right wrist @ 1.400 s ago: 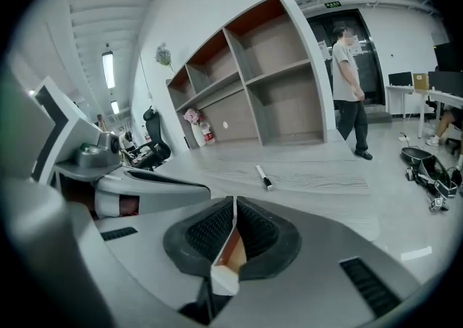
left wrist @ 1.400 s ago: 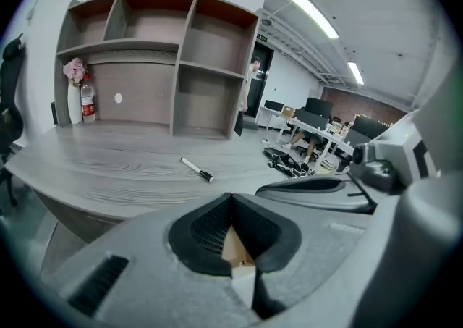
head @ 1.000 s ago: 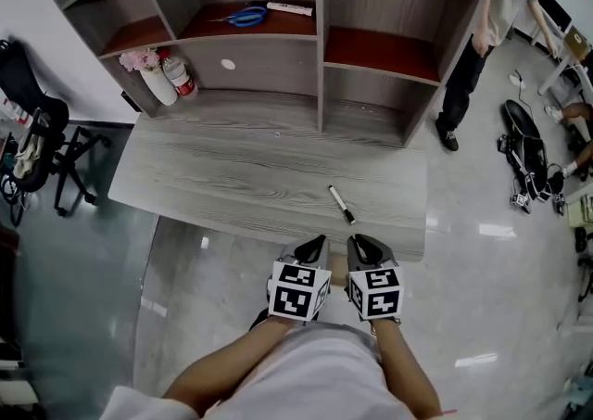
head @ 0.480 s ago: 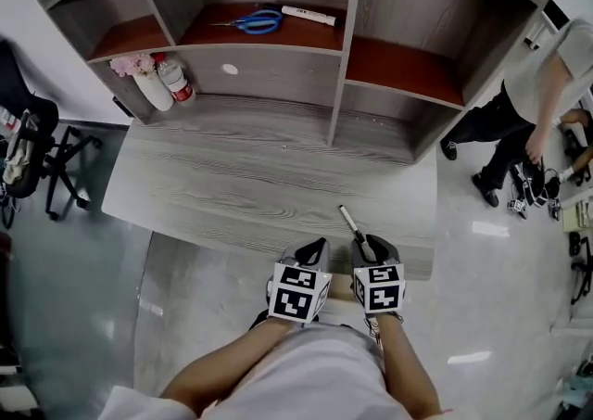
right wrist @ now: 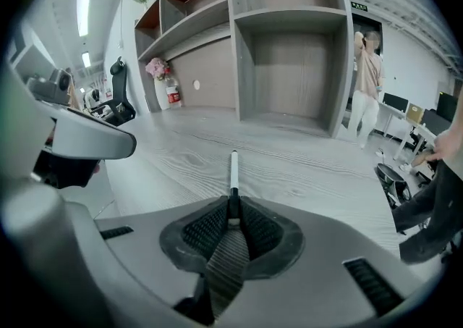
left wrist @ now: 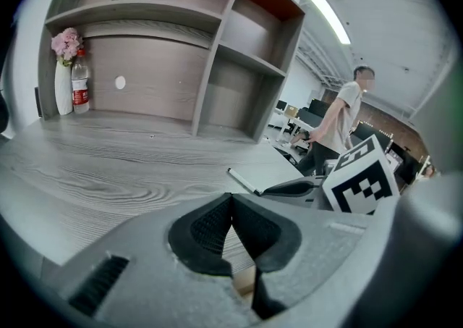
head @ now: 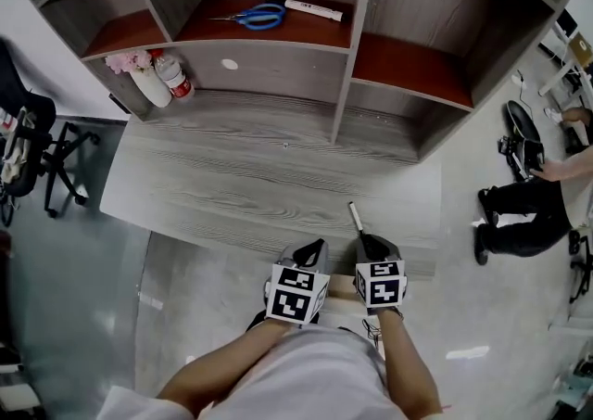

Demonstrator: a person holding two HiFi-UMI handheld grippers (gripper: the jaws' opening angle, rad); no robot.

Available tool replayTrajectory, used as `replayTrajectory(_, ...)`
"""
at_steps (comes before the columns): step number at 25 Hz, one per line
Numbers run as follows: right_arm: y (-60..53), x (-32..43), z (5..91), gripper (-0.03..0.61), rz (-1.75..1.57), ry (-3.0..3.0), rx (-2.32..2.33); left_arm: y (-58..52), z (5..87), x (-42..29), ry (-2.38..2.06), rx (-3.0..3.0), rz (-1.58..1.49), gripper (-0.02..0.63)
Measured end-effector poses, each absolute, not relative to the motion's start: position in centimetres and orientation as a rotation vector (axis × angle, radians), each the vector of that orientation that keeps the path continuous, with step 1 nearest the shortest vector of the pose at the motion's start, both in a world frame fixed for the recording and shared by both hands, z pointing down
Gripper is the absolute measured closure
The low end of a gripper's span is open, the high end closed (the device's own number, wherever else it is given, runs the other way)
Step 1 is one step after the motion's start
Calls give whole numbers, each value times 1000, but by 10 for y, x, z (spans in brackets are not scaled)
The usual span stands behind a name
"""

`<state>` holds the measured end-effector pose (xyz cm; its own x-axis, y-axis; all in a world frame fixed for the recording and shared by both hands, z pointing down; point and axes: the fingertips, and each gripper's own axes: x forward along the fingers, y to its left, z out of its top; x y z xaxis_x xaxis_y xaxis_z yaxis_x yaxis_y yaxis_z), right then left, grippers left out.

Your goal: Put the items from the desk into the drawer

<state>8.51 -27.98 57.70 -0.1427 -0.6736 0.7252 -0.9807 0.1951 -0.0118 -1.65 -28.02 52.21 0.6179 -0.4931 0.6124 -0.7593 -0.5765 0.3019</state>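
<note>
A white marker (head: 355,217) with a black end lies on the grey wood desk (head: 241,177) near its front right edge. My right gripper (head: 370,242) is shut on the marker's black near end. In the right gripper view the marker (right wrist: 233,169) sticks straight out from between the closed pads of that gripper (right wrist: 231,207). My left gripper (head: 314,248) hovers just left of it at the desk's front edge, shut with nothing in it; its own view shows the jaws (left wrist: 231,207) pressed together and the marker (left wrist: 242,180) to the right.
A shelf unit (head: 338,47) stands at the back of the desk, holding blue scissors (head: 255,17) and a white pen (head: 313,10). A vase with pink flowers (head: 141,73) and a bottle (head: 176,75) stand at back left. An office chair (head: 32,154) is at left, and a crouching person (head: 533,214) at right.
My right gripper moved forward onto the desk edge and closed on the marker's black end. The left gripper barely moved. The person at right bent down.
</note>
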Motion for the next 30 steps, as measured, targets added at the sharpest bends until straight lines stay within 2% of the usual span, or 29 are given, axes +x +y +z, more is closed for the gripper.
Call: replayTrajectory(30, -175, 73, 554, 531, 619, -2092, 1389, -168, 525, 0, -1127, 2187, 626, 612)
